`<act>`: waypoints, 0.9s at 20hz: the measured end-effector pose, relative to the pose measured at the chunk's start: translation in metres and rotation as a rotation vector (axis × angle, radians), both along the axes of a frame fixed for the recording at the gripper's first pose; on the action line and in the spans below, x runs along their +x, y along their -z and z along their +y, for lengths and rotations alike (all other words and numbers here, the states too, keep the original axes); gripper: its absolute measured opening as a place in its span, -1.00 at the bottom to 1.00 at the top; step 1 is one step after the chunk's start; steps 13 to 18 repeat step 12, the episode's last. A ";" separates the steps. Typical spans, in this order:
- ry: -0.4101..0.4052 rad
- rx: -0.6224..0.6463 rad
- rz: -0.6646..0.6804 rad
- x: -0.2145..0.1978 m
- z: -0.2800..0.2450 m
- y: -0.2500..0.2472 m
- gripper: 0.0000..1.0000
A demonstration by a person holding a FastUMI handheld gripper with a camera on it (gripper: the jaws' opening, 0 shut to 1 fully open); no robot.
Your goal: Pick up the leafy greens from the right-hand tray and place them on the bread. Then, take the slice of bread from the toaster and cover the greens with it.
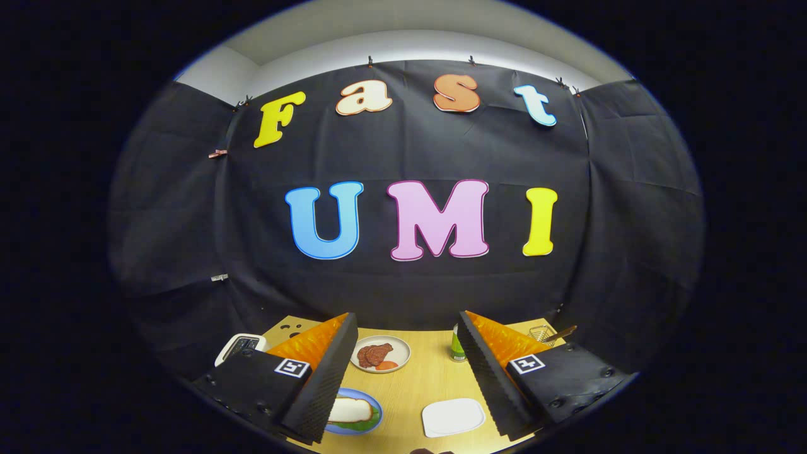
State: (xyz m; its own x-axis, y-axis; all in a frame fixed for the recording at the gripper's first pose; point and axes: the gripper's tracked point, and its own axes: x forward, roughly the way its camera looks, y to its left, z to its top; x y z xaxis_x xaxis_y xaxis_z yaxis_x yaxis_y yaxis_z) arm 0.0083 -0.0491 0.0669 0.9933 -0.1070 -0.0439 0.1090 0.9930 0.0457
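Fingers [403,378] apart; bread [350,410], seemingly on greens [369,422].

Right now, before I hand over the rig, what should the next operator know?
Claw open, holding nothing, raised above the table. Bread slice lies on the blue plate beside one finger, leafy greens peeking out beneath it. White tray sits between the fingers; toaster is beyond that same finger. Both placements look done. Left: check the cover, then withdraw.
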 end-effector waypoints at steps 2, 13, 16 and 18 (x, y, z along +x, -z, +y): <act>0.003 -0.016 0.000 -0.013 -0.014 0.002 0.97; 0.043 0.074 0.059 -0.031 -0.073 0.029 0.98; 0.043 0.074 0.059 -0.031 -0.073 0.029 0.98; 0.043 0.074 0.059 -0.031 -0.073 0.029 0.98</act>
